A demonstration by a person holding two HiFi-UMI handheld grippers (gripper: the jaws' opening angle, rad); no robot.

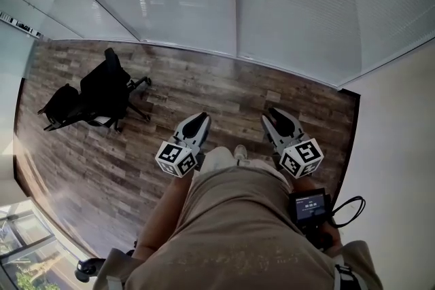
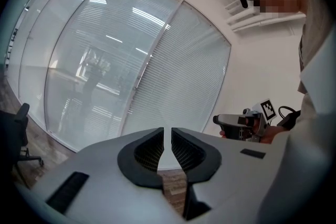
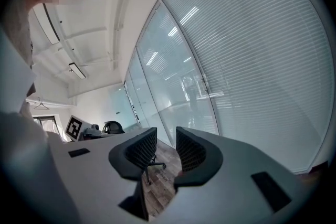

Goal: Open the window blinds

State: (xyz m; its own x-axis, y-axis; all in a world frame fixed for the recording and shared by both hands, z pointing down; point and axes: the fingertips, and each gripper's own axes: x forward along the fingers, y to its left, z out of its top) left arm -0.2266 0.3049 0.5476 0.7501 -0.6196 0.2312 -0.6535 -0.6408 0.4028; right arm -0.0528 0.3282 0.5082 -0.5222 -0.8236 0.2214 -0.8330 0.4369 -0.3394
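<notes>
Left gripper [image 1: 201, 117], right gripper [image 1: 274, 111]; blinds [image 1: 306, 3] seemingly closed.

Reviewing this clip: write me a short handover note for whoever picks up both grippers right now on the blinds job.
Left gripper: shut, empty.
Right gripper: jaws slightly apart, empty.
Both point toward the blinds, clear of them.
Blinds hang lowered straight ahead; a black chair stands to the left on the wood floor.
Done: nothing yet.
Left: find the blinds' control, which I cannot make out here, and open them.
</notes>
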